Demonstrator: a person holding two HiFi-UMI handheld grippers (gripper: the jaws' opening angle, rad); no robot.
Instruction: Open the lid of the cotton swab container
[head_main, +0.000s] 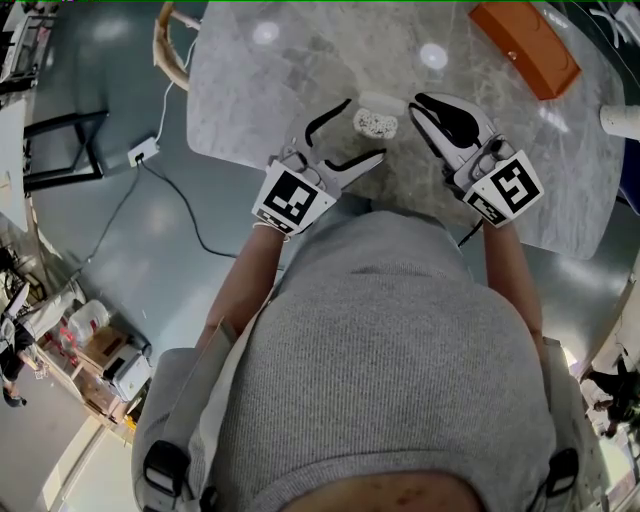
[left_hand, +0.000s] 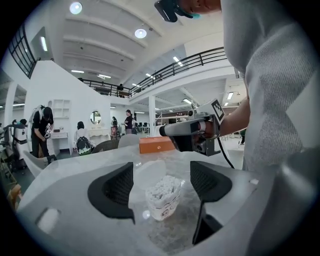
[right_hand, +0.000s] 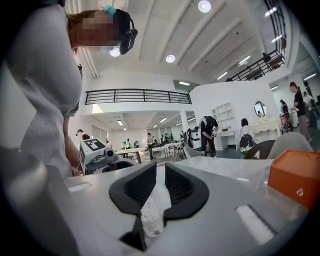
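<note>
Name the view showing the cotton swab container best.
Left gripper view: the cotton swab container sits large and central, swabs and raised lid clear. Head view shows it small from above; right gripper view, a sliver between its jaws.

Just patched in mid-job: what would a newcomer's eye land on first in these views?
First, the cotton swab container in the middle of the marble table, its clear lid already standing open behind the white swabs. The left gripper frames it, jaws wide apart and not touching; the right gripper is beside it, jaws nearly together. An orange box lies at the far right.
</note>
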